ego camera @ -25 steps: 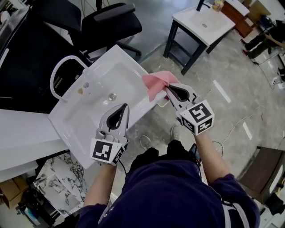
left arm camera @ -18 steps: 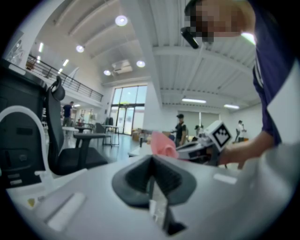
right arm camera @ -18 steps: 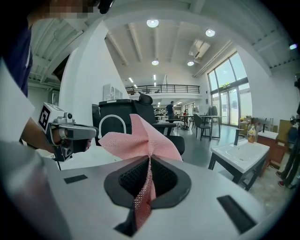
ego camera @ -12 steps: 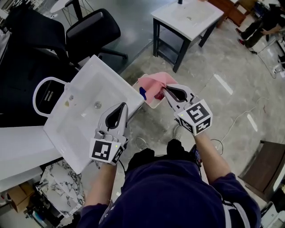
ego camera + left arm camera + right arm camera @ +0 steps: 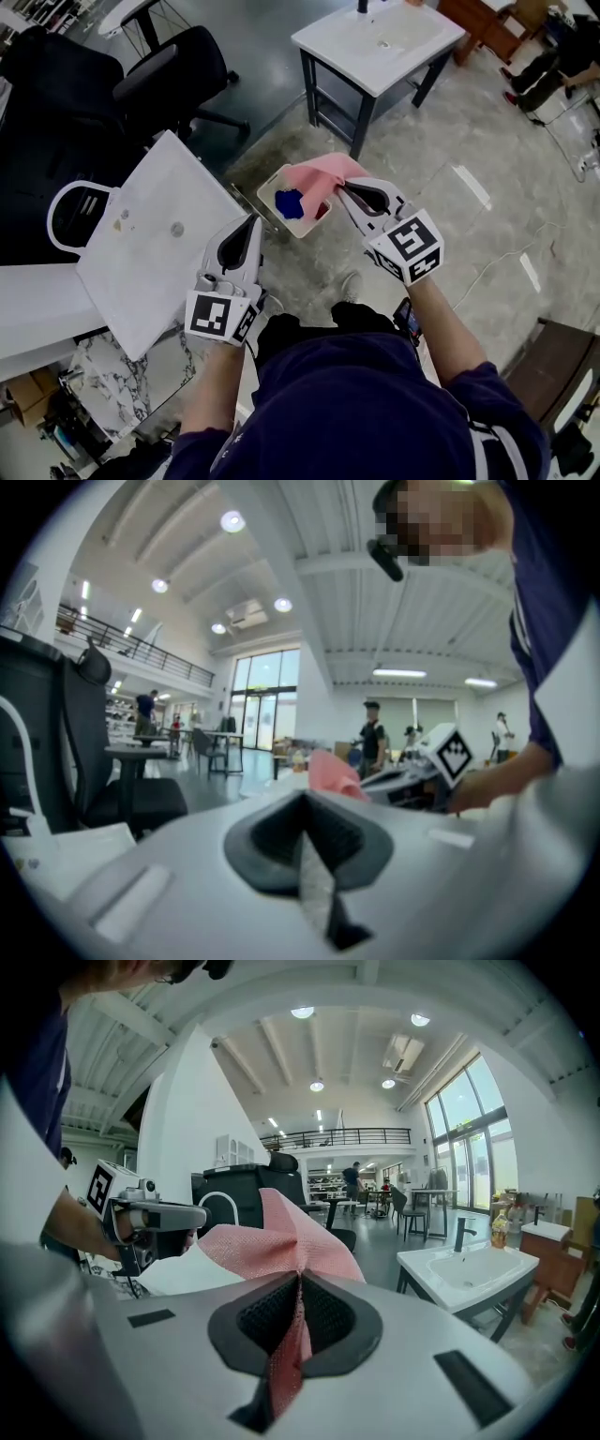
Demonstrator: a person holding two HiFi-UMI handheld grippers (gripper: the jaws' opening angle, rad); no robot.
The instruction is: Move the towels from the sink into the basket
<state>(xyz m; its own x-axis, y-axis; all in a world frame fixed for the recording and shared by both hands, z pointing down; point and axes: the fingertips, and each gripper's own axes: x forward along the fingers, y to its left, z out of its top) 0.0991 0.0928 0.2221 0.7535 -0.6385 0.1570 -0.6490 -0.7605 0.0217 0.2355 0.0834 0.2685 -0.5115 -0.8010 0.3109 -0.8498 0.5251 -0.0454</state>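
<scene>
- While the right gripper (image 5: 339, 187) keeps its jaws clamped on the pink towel (image 5: 314, 176), the cloth fans out ahead of the tips, and a strip runs back through the seam between the pads.
- That towel hangs above the basket (image 5: 275, 217) on the floor and hides its far right side.
- A blue towel (image 5: 289, 202) lies inside the basket.
- The left gripper (image 5: 254, 221) has its jaws together with nothing between them, and sits beside the sink (image 5: 141, 253), near its corner.
</scene>
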